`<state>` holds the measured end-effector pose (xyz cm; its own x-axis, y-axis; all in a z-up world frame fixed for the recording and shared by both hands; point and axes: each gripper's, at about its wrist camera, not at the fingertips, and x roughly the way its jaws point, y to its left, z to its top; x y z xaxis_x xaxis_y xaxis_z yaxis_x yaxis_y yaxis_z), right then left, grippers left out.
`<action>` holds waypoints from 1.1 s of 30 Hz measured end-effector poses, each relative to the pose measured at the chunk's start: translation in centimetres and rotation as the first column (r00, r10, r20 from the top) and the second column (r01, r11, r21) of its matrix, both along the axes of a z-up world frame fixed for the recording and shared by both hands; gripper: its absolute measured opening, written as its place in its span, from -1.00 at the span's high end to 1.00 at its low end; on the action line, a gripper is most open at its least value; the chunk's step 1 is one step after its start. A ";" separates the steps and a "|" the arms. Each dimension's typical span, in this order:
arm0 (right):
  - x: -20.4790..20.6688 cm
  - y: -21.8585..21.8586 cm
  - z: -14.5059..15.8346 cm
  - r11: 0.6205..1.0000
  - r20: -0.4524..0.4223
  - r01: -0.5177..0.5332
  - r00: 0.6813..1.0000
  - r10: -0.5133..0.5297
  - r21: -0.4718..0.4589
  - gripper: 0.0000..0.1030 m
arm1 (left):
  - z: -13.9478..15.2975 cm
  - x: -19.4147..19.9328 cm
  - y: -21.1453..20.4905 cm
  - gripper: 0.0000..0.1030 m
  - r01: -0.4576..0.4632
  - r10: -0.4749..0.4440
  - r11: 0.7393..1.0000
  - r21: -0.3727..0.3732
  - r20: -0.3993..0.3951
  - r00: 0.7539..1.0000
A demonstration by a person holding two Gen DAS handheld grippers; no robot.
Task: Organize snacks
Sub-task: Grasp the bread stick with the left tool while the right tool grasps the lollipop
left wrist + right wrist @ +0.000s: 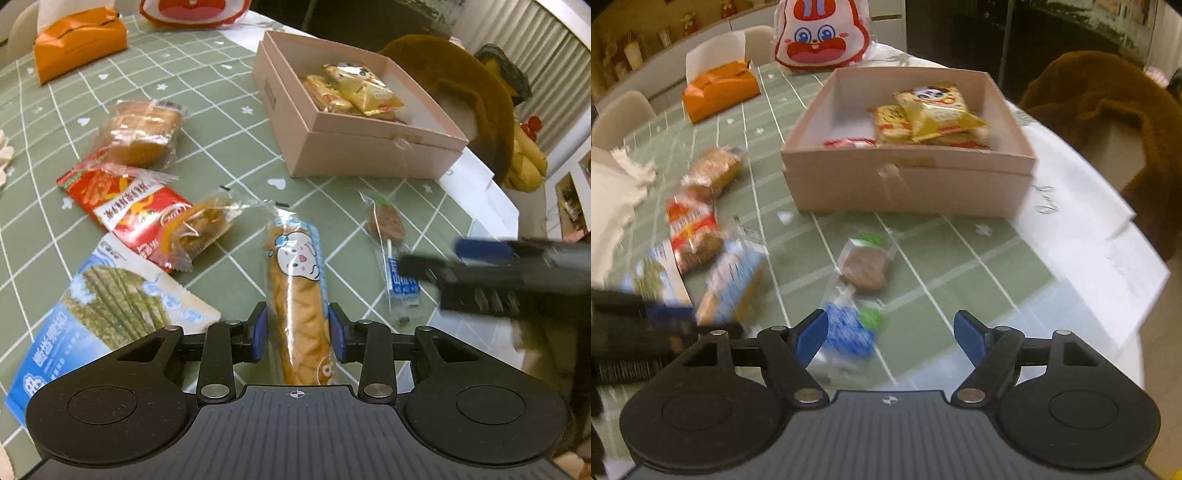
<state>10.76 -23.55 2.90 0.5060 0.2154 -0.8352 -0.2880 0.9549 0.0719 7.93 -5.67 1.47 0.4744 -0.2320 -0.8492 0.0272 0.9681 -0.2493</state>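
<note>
Two wrist fisheyes, angled steeply down, close over the table (207, 122), both facing the box (369, 151)

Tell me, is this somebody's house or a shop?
Most likely a home, at a dining table. A green checked tablecloth covers it, pale dining chairs stand around it, and a brown furry coat hangs over one seat. Loose snacks lie beside a pink box, with an orange tissue pouch nearby.

Glossy plastic bread wrapper (299, 295); seemingly matt cardboard box (369, 155).
</note>
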 end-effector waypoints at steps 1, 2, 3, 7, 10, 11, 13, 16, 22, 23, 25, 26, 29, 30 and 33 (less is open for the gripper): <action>0.7 0.3 -0.1 1.000 -0.014 0.010 1.000 -0.010 0.018 -0.48 | 0.0 -0.1 0.0 0.25 0.003 -0.003 1.000 -0.003 -0.001 1.000; 1.4 0.6 -0.3 0.999 -0.031 0.017 0.999 -0.016 0.035 -0.48 | 0.0 -0.3 -0.1 0.25 0.004 -0.004 1.000 -0.006 -0.001 1.000; 2.1 0.9 -0.5 0.998 -0.052 0.023 0.998 -0.020 0.056 -0.48 | 0.0 -0.4 -0.1 0.25 0.004 -0.004 1.000 -0.008 -0.002 1.000; 3.1 2.4 -1.0 0.998 -0.065 0.017 0.998 -0.014 0.053 -0.45 | 0.0 -0.5 -0.1 0.25 -0.001 0.000 1.000 -0.019 -0.015 1.000; 3.0 3.1 -1.2 0.999 -0.066 -0.013 0.998 0.015 0.040 -0.20 | 0.1 -0.7 0.1 0.26 -0.002 0.001 0.999 -0.034 -0.034 0.999; 2.9 3.1 -1.2 0.999 -0.066 -0.016 0.998 0.019 0.039 -0.11 | 0.1 -0.8 0.1 0.26 -0.002 0.001 0.999 -0.037 -0.037 0.999; 2.8 3.0 -1.1 1.000 -0.057 -0.016 0.998 0.017 0.020 0.18 | 0.1 -0.9 0.1 0.26 -0.001 0.000 0.999 -0.037 -0.041 0.999; 2.3 1.9 -1.0 1.000 -0.063 -0.008 0.998 0.010 0.028 0.22 | 0.2 -0.9 -0.1 0.26 0.008 -0.009 1.000 -0.025 -0.045 0.999; 0.3 -1.4 -1.0 1.000 -0.065 0.014 0.998 -0.013 0.011 0.22 | 0.1 -0.6 -0.4 0.25 0.033 -0.035 0.999 -0.036 -0.053 0.998; -0.3 -1.9 -1.0 1.000 -0.066 0.017 0.998 -0.016 0.010 0.22 | 0.1 -0.6 -0.4 0.25 0.034 -0.037 0.998 -0.051 -0.059 0.998; -1.2 -3.0 -0.9 1.000 -0.071 0.022 0.997 -0.021 0.007 0.23 | -0.1 -0.8 0.0 0.27 0.011 -0.018 0.996 -0.093 -0.075 0.997; -1.7 -3.4 -0.9 1.000 -0.074 0.026 0.997 -0.025 0.009 0.23 | -0.2 -0.9 0.1 0.27 -0.006 -0.003 0.994 -0.113 -0.085 0.996; -2.9 -4.7 -0.4 0.999 -0.069 0.041 0.997 -0.039 0.027 0.24 | -0.2 -1.2 -0.3 0.30 -0.023 0.012 0.991 -0.128 -0.084 0.996; -3.3 -5.2 -0.1 0.998 -0.062 0.046 0.997 -0.044 0.037 0.24 | -0.1 -1.4 -0.7 0.33 -0.015 0.006 0.993 -0.119 -0.072 0.997; -3.8 -6.3 1.1 0.996 -0.035 0.058 0.998 -0.056 0.063 0.24 | 0.9 -1.7 -1.8 0.38 0.022 -0.024 0.996 -0.083 -0.022 0.999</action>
<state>6.98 -29.81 3.96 0.4916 0.2402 -0.8370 -0.2296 0.9629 0.1415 6.20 -7.49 2.36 0.4488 -0.3126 -0.8372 0.0424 0.9432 -0.3295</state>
